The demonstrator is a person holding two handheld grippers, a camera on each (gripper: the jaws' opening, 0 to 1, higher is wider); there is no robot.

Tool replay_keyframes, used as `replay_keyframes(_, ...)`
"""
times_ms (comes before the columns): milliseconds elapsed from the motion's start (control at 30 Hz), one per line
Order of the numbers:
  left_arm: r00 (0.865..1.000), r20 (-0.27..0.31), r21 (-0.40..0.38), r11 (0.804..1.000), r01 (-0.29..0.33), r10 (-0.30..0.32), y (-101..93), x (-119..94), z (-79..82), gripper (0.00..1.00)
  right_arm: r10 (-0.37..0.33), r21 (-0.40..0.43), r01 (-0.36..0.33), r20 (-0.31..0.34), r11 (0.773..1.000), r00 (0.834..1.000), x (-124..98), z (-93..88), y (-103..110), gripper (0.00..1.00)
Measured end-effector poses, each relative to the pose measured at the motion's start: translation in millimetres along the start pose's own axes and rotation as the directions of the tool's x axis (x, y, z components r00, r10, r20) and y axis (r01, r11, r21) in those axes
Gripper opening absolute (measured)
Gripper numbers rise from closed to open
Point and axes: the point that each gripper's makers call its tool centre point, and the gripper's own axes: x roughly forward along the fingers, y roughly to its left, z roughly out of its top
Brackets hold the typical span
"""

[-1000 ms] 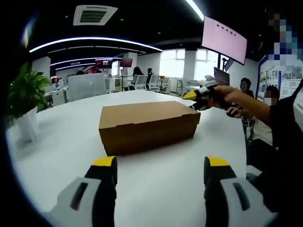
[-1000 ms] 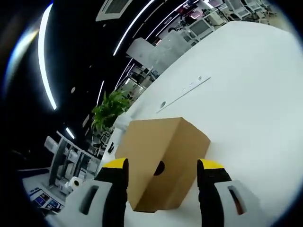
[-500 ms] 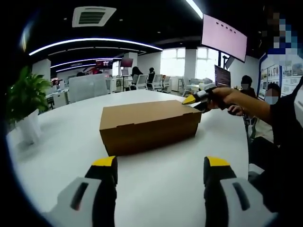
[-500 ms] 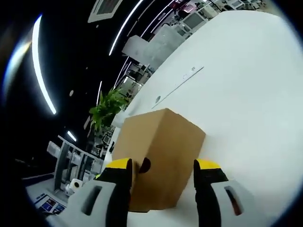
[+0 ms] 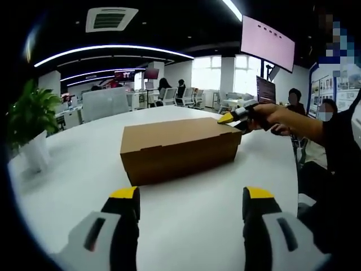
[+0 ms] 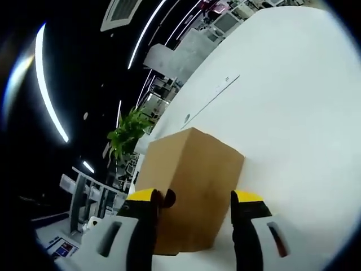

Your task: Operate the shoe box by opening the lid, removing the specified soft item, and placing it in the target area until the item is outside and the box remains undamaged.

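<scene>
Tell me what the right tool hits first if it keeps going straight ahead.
Most likely the end wall of the cardboard shoe box, which sits between the right tool tips already; whether they touch it is unclear.

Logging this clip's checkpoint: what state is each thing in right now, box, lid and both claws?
Shoe box: on the white table, upright, looks undamaged.
Lid: closed.
Right claw: open, jaws straddling the box's end; its yellow tips show at the lid's far corner in the left gripper view.
Left claw: open, short of the box, holding nothing.

left view back, right close, box (image 5: 179, 148) shared
</scene>
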Motion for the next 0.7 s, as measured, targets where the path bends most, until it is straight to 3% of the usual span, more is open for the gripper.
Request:
replay_keyframes(67, 1.0, -0.001, -0.002, 1.0, 0.002, -0.002, -0.2, 0.0, -0.5, 0.76, 0.02, 0.008, -0.02, -0.001, 1.0, 1.0, 0.4, -0.2, 4.4, 0.43)
replay_keyframes(700, 1.0, -0.005, -0.006, 1.0, 0.03, -0.03, -9.6, 2.1, -3.2, 0.76, -0.014, 0.018, 0.014, -0.006, 1.0, 1.0, -1.2, -1.9, 8.2, 0.4)
